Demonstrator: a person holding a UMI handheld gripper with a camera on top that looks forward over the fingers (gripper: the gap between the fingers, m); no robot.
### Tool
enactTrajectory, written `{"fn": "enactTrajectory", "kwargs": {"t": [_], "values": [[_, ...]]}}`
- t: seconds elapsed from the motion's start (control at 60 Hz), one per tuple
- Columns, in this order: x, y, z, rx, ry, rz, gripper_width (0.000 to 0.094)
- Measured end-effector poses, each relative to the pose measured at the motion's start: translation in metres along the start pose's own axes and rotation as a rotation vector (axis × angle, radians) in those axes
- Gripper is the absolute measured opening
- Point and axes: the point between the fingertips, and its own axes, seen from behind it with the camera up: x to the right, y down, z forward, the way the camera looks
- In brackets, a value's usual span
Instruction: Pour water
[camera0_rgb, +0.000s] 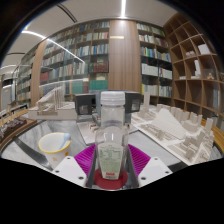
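Note:
A clear plastic bottle with a white cap and a pale label stands upright between my fingers. Its red lower part shows low between the magenta pads. My gripper is shut on the bottle, with both pads pressing its sides. A white cup with a yellowish inside stands on the white table, to the left and a little ahead of the fingers. Whether the bottle's base touches the table is hidden.
White architectural models crowd the table to the right of the bottle. More models and dark chairs stand beyond. Bookshelves line the far wall and wooden shelving the right side.

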Motion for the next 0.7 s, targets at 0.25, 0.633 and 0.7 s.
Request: {"fn": "enactTrajectory", "kwargs": {"t": [0.25, 0.633, 0.7], "values": [[-0.001, -0.018, -0.056, -0.044, 0.049, 0.051, 0.0858], [-0.049, -0.006, -0.298, -0.145, 0.095, 0.067, 0.0850], [-0.058, 0.003, -0.332, -0.165, 0.105, 0.068, 0.0850]]}}
